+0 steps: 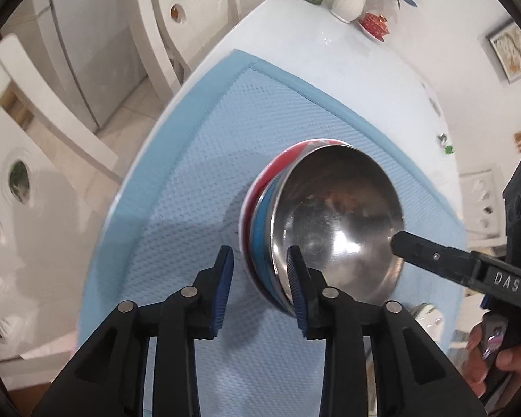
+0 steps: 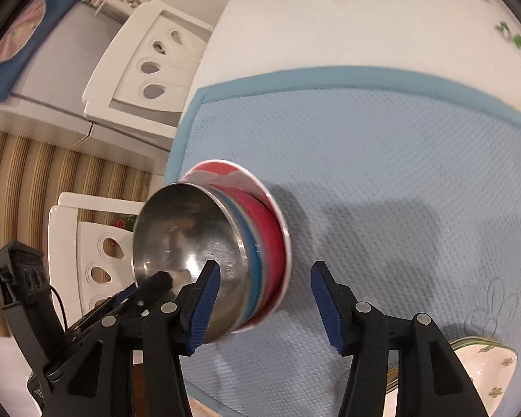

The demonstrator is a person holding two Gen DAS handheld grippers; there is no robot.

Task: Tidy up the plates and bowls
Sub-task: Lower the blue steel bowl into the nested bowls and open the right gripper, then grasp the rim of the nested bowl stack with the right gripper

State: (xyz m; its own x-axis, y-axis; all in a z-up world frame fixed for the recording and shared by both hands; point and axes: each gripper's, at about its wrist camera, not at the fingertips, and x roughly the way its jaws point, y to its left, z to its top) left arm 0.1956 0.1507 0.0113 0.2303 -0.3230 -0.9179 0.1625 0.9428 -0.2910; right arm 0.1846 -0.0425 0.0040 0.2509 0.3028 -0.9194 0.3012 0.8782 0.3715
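A steel bowl sits nested on top of a blue dish and a red bowl on a white plate, stacked on the light blue mat. My left gripper is open, its fingers straddling the stack's near rim. My right gripper is open, its fingers either side of the stack's rim; its left finger lies inside the steel bowl. The right gripper's finger shows in the left wrist view, tip in the bowl. The left gripper's finger shows in the right wrist view.
The mat lies on a white table. A white vase with flowers and a red cup stand at the table's far end. A patterned white dish lies at the mat's near corner. White chairs stand around the table.
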